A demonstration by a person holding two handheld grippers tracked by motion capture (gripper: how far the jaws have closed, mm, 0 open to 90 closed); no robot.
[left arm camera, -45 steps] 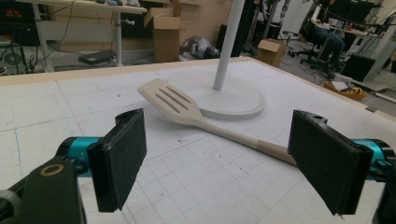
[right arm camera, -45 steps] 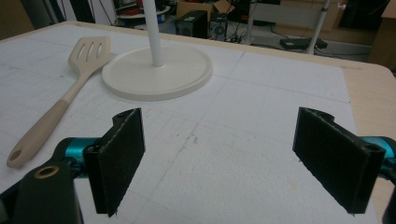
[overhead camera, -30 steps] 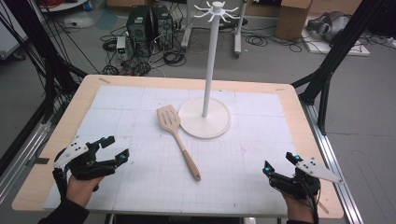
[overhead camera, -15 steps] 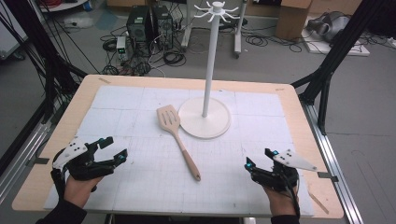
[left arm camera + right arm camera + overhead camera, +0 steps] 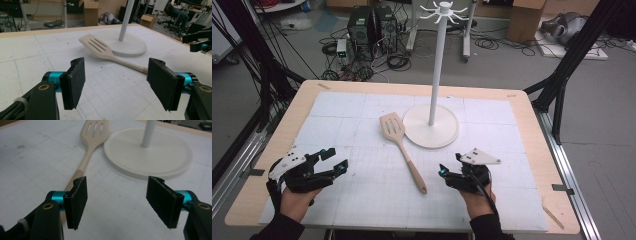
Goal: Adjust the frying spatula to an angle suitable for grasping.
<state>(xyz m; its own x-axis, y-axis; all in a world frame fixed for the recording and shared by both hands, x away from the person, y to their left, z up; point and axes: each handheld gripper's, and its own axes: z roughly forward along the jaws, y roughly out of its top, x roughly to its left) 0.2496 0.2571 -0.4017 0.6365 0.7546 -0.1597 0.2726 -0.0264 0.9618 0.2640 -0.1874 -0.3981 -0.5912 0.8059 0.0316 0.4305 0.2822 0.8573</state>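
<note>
Spatula [image 5: 401,148] flat, blade far-left, handle toward right claw [image 5: 449,166].

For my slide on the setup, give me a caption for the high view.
Two open claws, left and right, flank a wooden spatula beside a white hook stand.

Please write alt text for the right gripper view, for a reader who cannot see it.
The right gripper hangs open just above a white table, its two black jaws wide apart and empty. Past its left jaw lies a wooden spatula, its slotted blade beside the round base of a white stand.
</note>
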